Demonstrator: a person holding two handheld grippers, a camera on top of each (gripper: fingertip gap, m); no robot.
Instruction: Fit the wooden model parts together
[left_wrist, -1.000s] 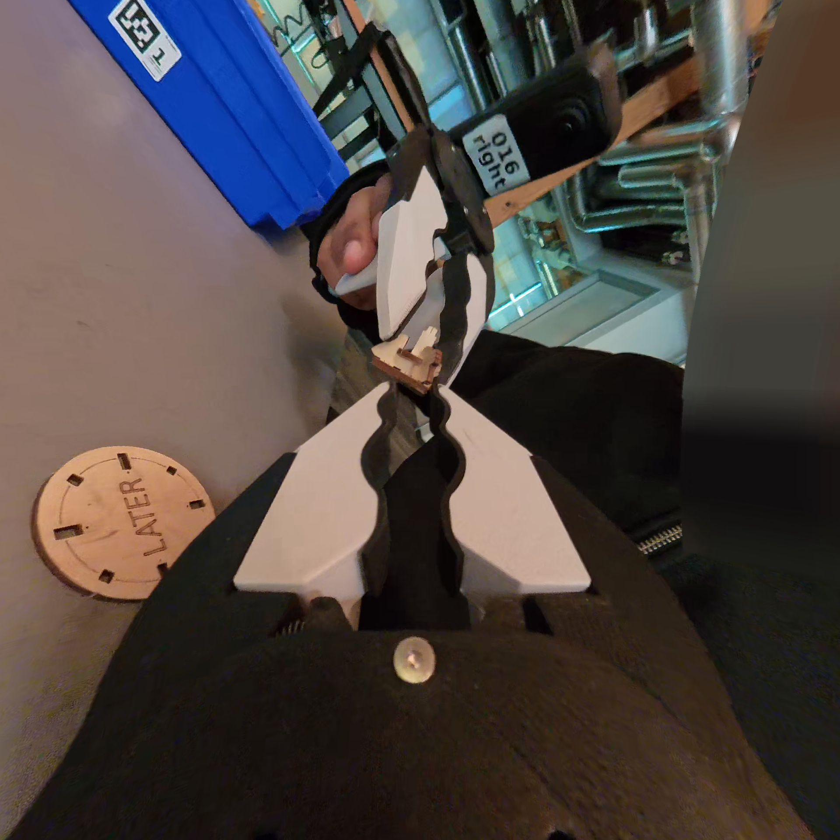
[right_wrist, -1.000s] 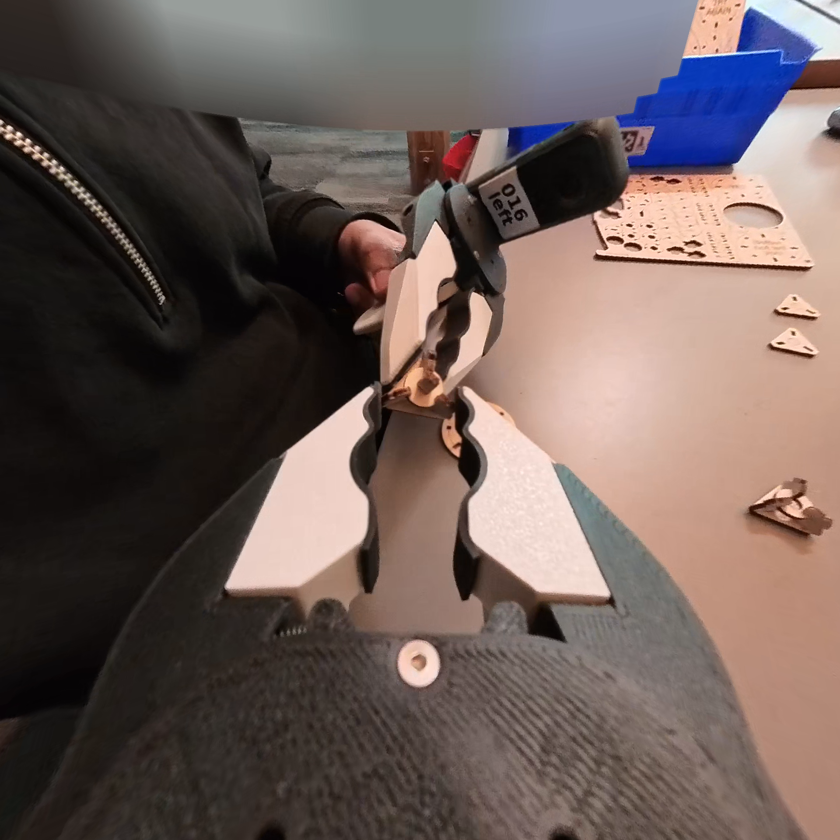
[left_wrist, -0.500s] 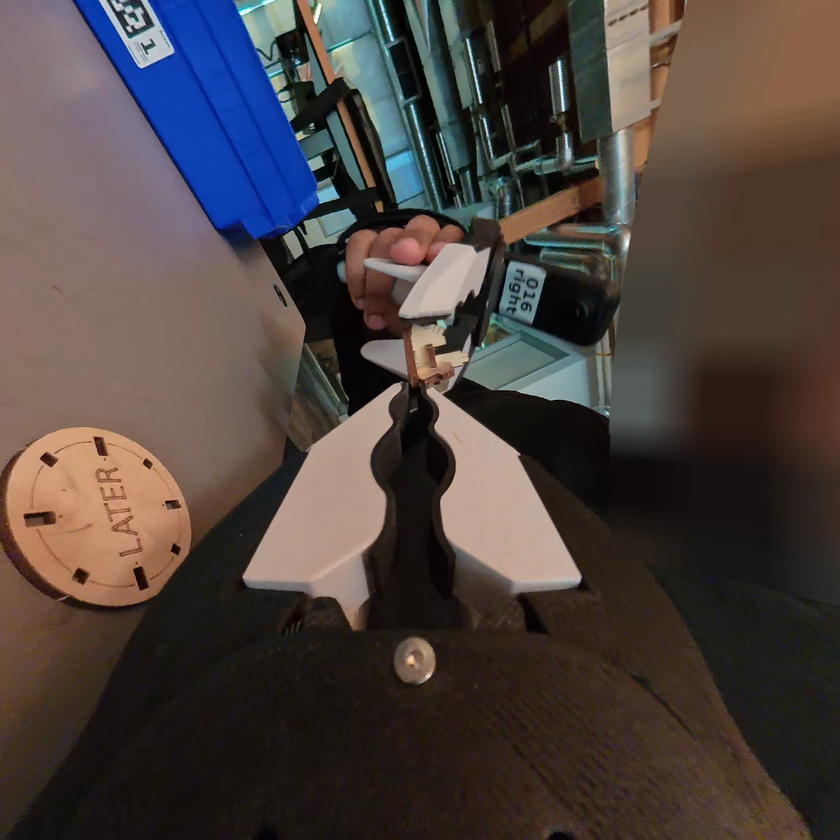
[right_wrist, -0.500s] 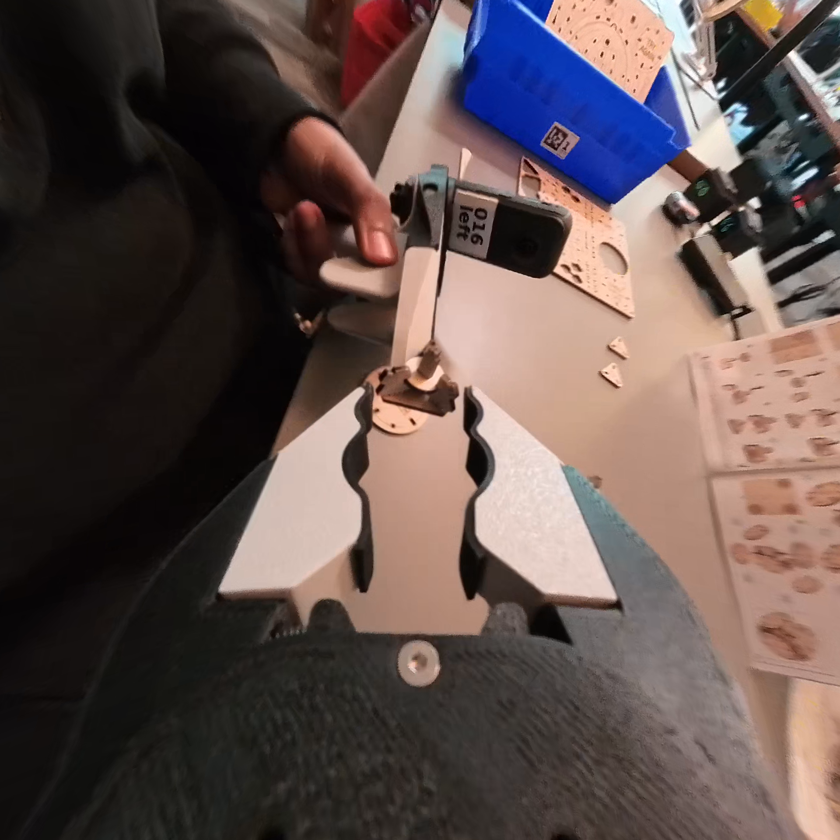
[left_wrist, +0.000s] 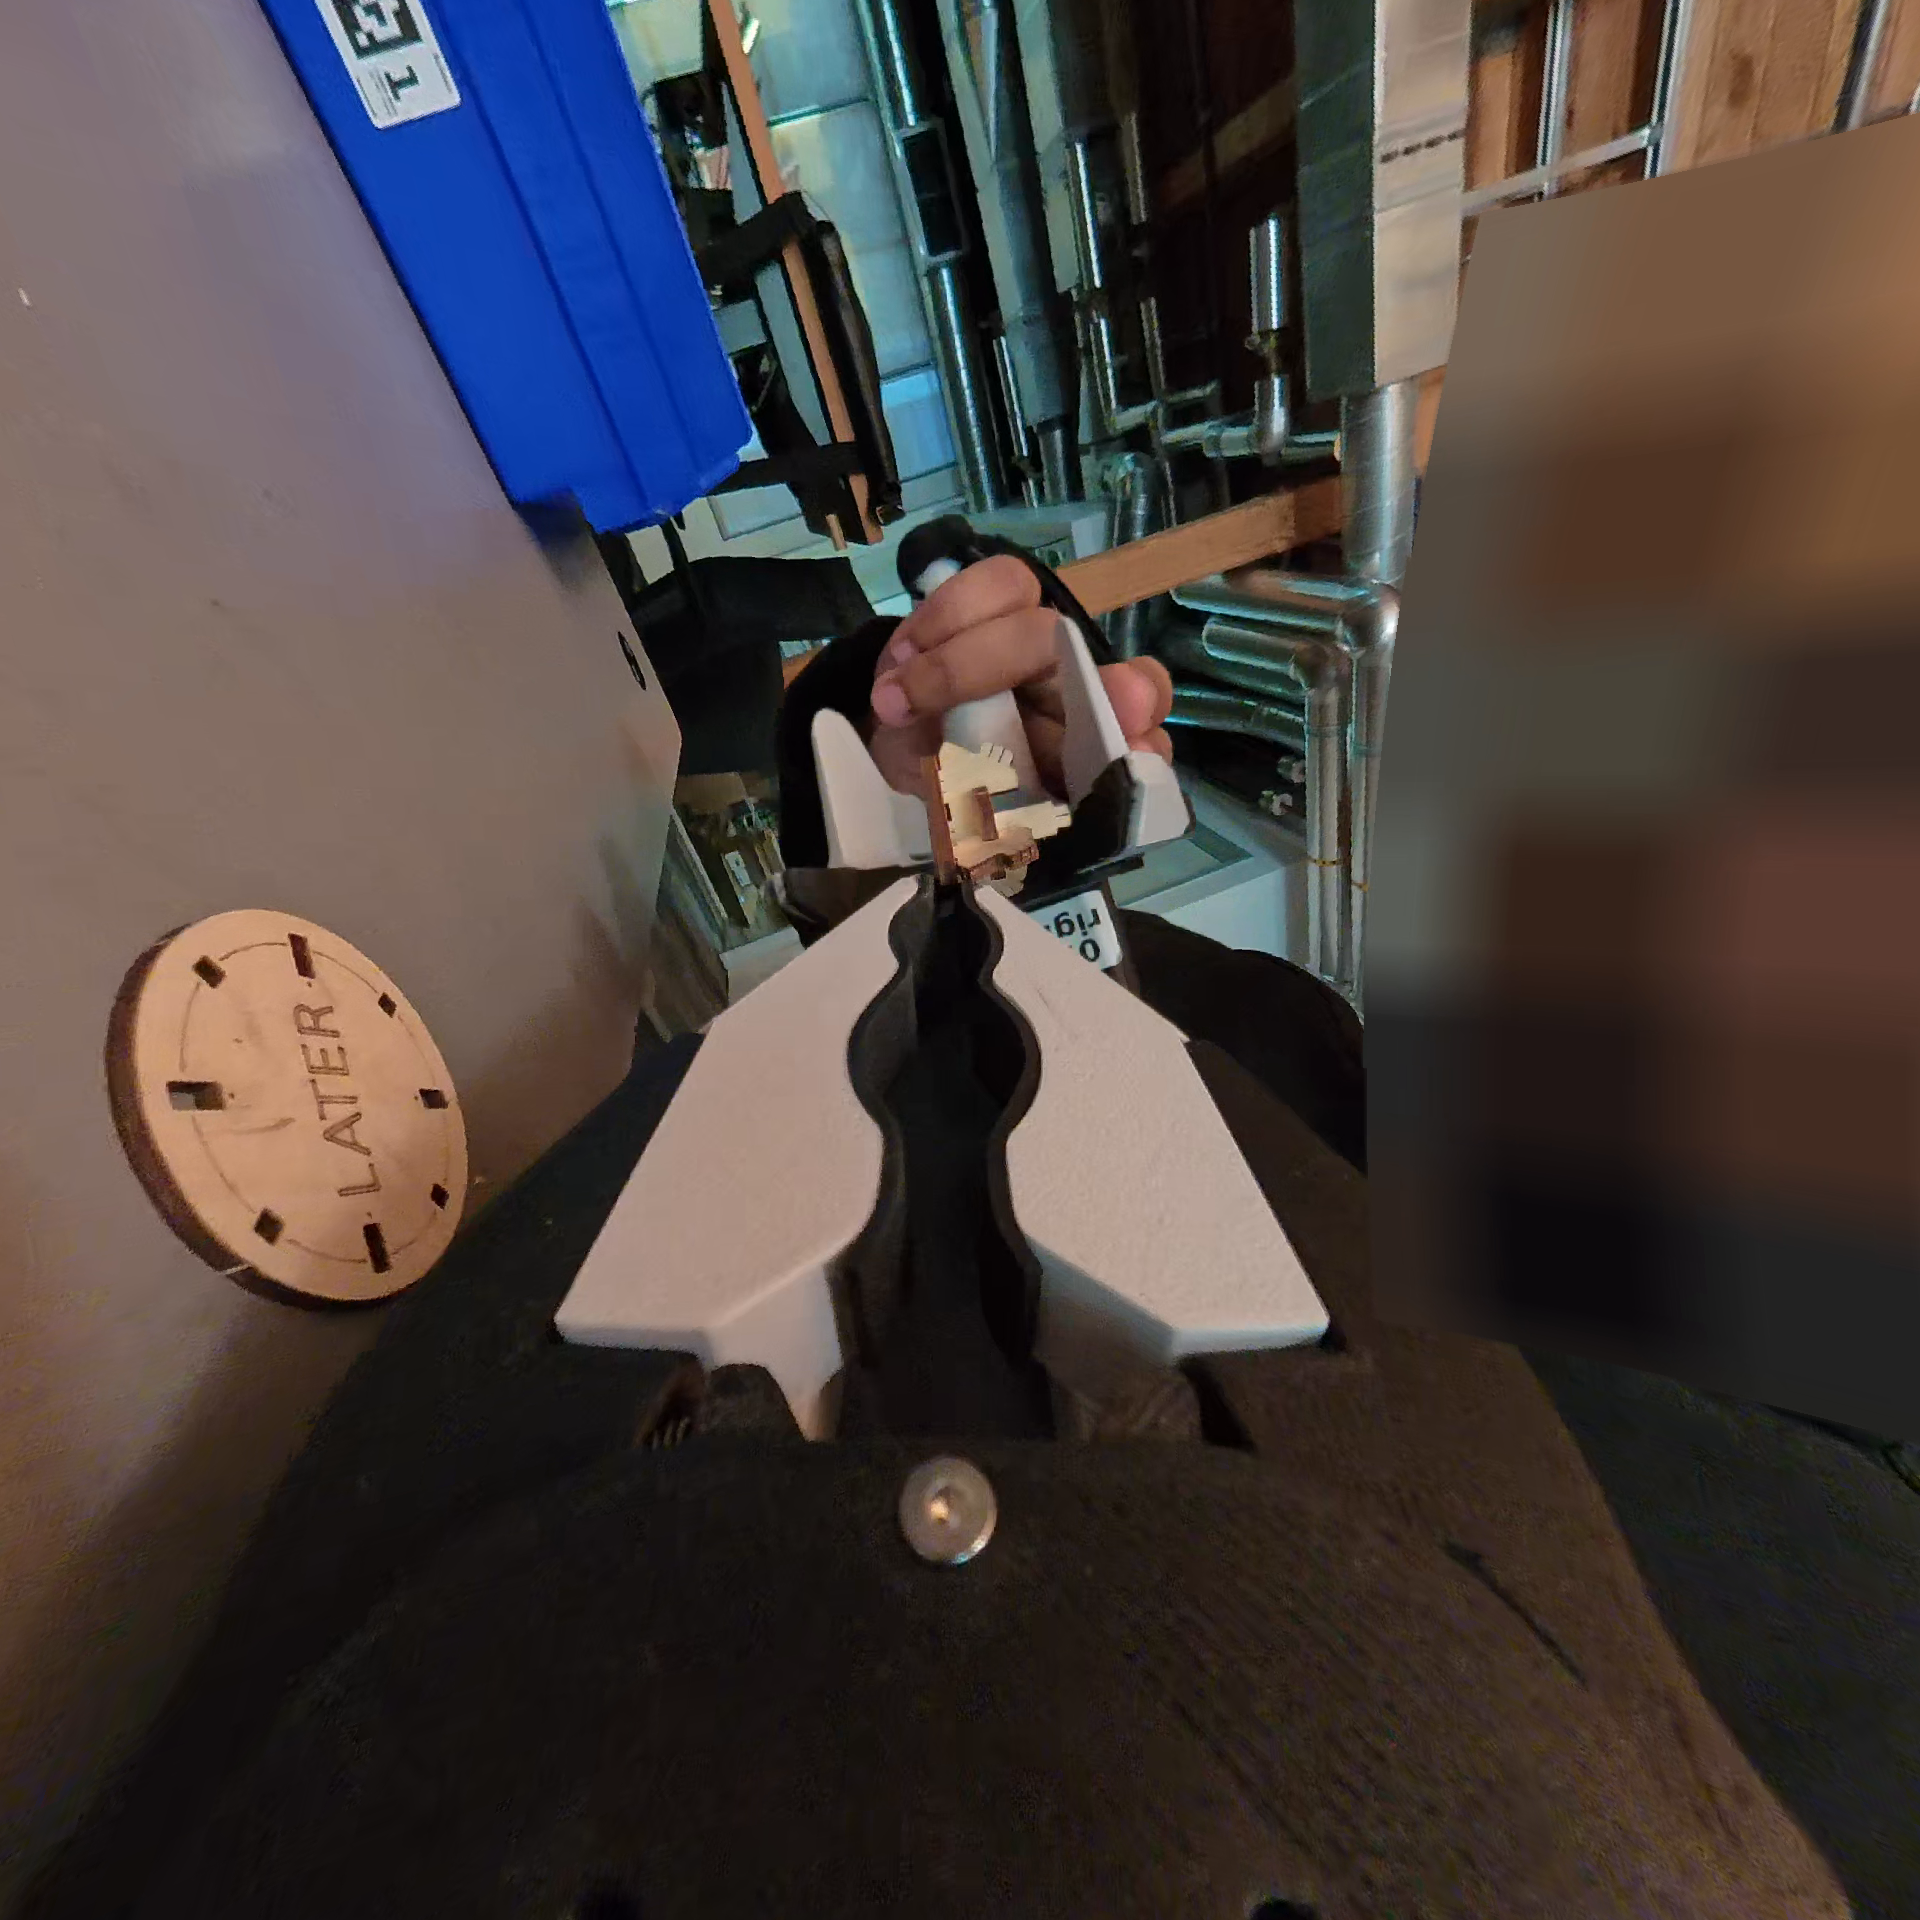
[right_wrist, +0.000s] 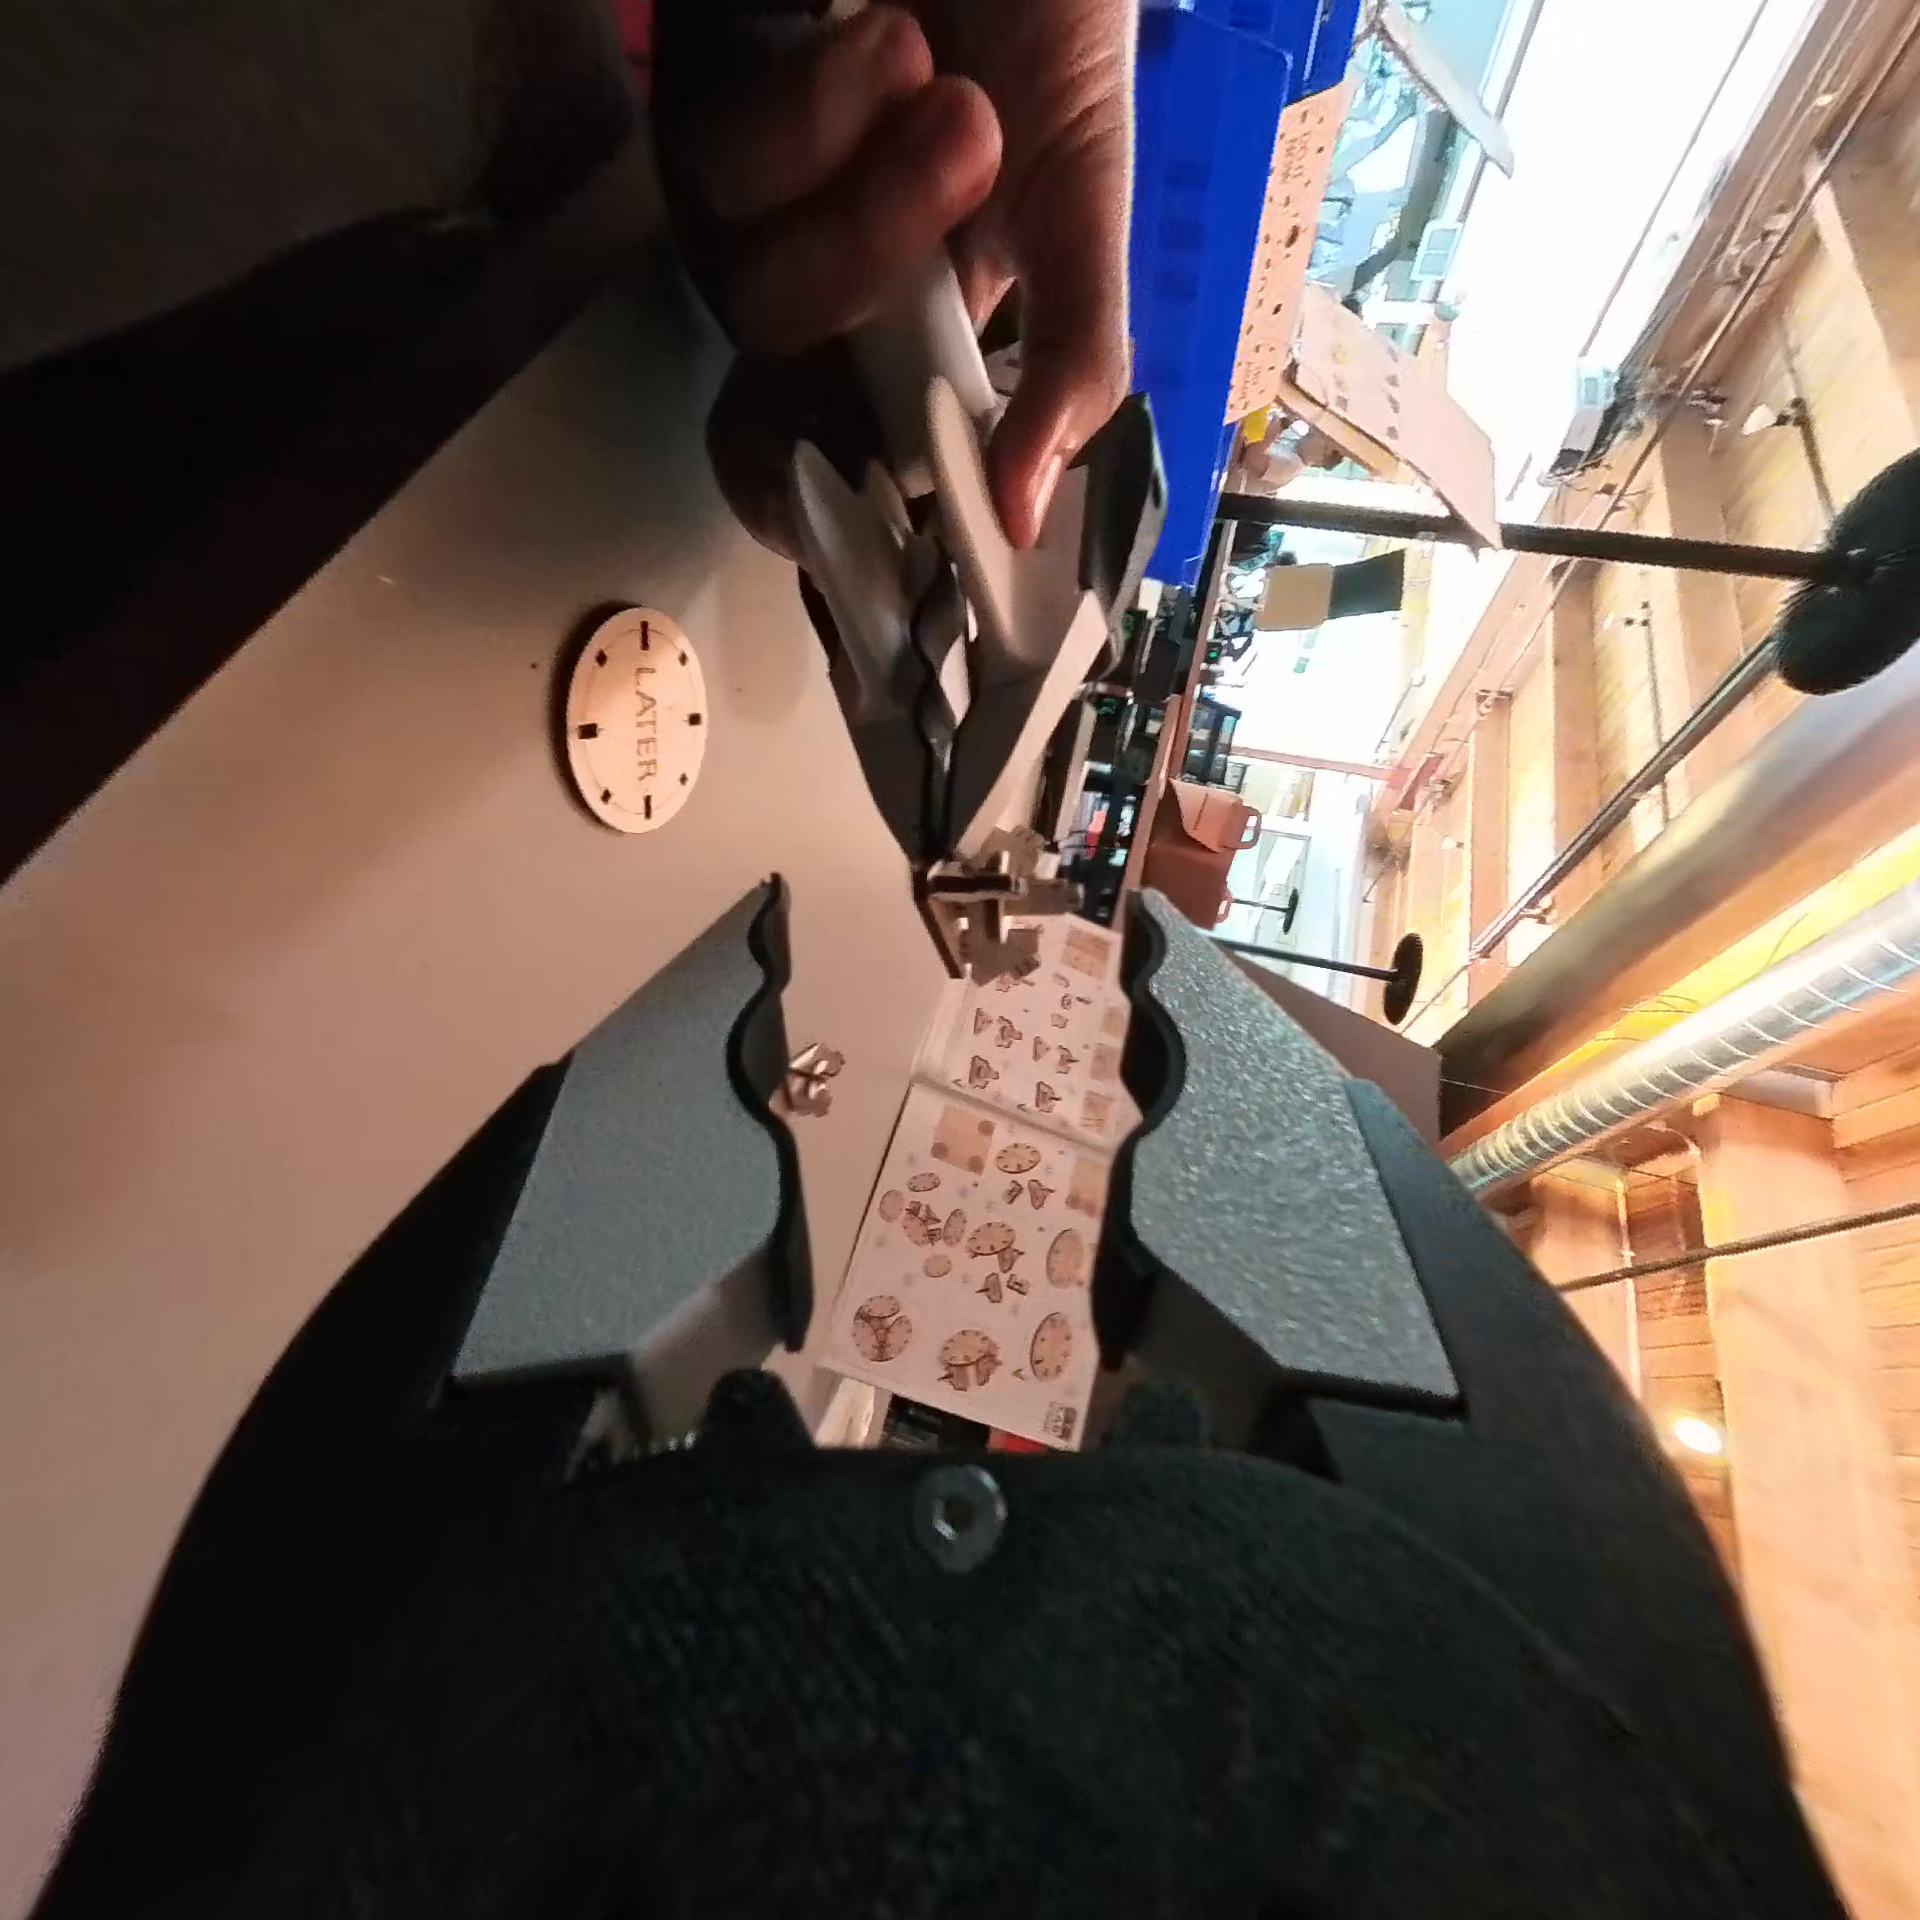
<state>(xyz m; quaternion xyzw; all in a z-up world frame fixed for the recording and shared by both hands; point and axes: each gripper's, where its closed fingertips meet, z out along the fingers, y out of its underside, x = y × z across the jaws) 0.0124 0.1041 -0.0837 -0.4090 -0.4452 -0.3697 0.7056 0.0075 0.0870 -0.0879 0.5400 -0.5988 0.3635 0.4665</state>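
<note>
My left gripper (left_wrist: 951, 883) is shut; its fingertips pinch a thin edge plate of a small wooden assembly (left_wrist: 982, 805), held in the air above the table edge. The right wrist view shows the same: the left gripper's fingertips (right_wrist: 935, 821) grip the assembly (right_wrist: 982, 914). My right gripper (right_wrist: 956, 899) is open, with its fingers on either side of the assembly and a clear gap to each pad. In the left wrist view the right gripper (left_wrist: 997, 790) faces me, open around the assembly, with a hand on its handle.
A round wooden disc (left_wrist: 286, 1107) with slots lies on the grey table (left_wrist: 208, 623); it also shows in the right wrist view (right_wrist: 637, 719). A blue bin (left_wrist: 540, 260) stands at the back. A picture sheet (right_wrist: 987, 1195) and a small wooden piece (right_wrist: 814, 1075) lie on the table. The grippers are tip to tip, or close to it.
My left pads closed on the wooden assembly. My right gripper let go of it, opened wider and rolled over, staying around it. Both views tilted.
</note>
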